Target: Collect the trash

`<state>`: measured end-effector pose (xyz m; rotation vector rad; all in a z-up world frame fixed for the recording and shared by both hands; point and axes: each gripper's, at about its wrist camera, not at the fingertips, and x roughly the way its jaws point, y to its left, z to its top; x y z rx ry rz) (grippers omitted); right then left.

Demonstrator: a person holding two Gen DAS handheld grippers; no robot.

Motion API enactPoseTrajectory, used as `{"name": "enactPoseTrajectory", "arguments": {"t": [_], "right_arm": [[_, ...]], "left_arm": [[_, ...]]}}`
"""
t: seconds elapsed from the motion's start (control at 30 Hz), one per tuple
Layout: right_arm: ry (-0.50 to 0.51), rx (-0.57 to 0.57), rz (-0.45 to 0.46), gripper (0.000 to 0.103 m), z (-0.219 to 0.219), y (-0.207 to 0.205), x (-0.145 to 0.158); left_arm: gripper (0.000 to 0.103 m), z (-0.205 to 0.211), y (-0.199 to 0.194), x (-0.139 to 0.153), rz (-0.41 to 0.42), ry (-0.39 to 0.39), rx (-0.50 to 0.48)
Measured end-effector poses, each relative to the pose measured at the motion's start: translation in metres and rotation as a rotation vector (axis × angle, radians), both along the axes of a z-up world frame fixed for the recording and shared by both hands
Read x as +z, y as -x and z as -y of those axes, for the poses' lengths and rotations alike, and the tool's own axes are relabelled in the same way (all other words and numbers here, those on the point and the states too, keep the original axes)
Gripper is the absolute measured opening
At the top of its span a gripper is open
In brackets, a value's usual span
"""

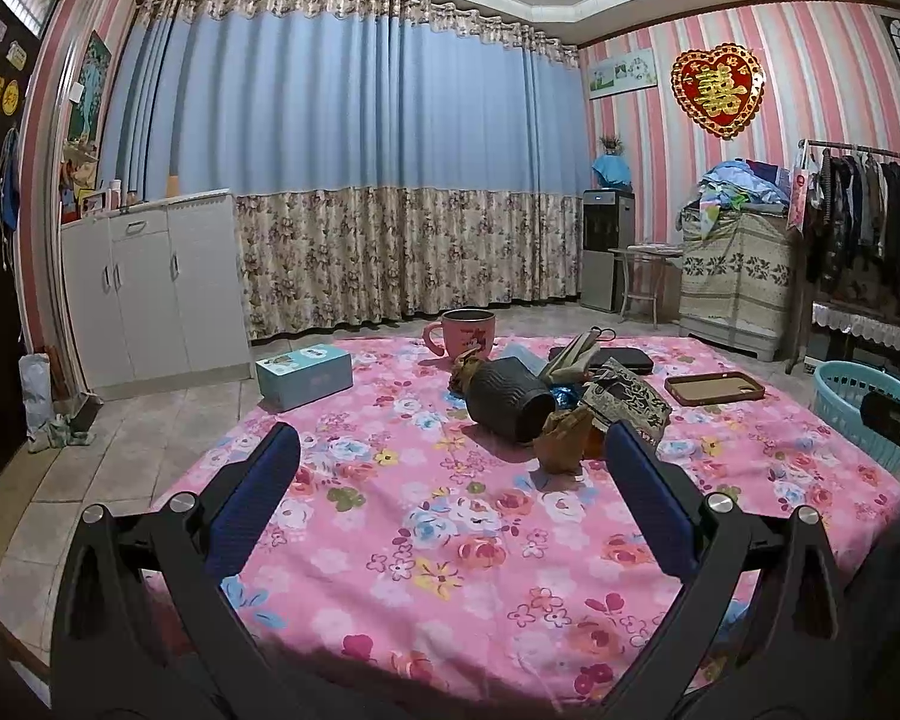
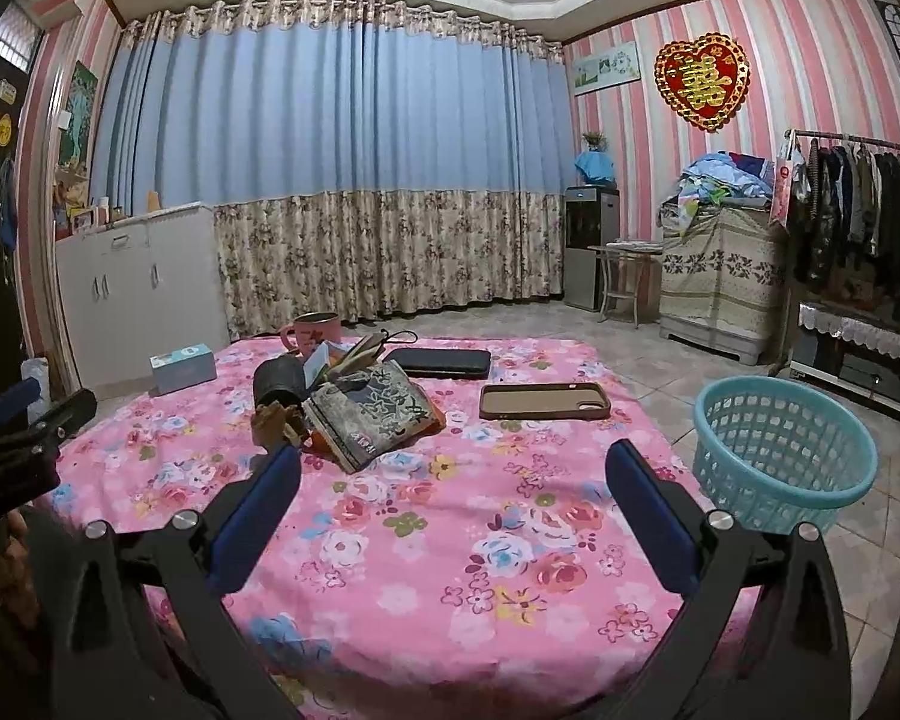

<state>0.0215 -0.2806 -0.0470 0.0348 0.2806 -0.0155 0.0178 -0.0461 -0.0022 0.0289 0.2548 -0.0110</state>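
A crumpled brown paper scrap (image 1: 561,441) lies on the pink floral table (image 1: 450,540), just beyond my open left gripper (image 1: 453,450). A second brown scrap (image 1: 465,369) sits behind a dark ribbed cup (image 1: 510,399) lying on its side. In the right wrist view the brown scrap (image 2: 276,423) lies beside the dark cup (image 2: 279,381) and a patterned book (image 2: 372,414). My right gripper (image 2: 453,468) stands open over bare cloth, nothing between its fingers. A light blue plastic basket (image 2: 780,450) stands on the floor right of the table.
A pink mug (image 1: 465,330), a blue tissue box (image 1: 303,375), a phone case (image 2: 543,401), a black flat pouch (image 2: 438,362) and the patterned book (image 1: 624,399) lie on the table. White cabinets stand left, a clothes rack right.
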Motion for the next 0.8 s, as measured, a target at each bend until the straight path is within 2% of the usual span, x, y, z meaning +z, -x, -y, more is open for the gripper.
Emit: {"name": "enactPoseTrajectory", "arguments": {"t": [0.67,0.8], "right_arm": [[0.018,0.01,0.006,0.099,-0.0056,0.0005,-0.0011],[0.013,0.01,0.003,0.099,-0.0067,0.0018,-0.0011]], "left_arm": [[0.098,0.0009,-0.0019,-0.0011,-0.004,0.004,0.001],[0.098,0.0026,-0.0017,-0.0021,-0.008,-0.014,0.001]]}}
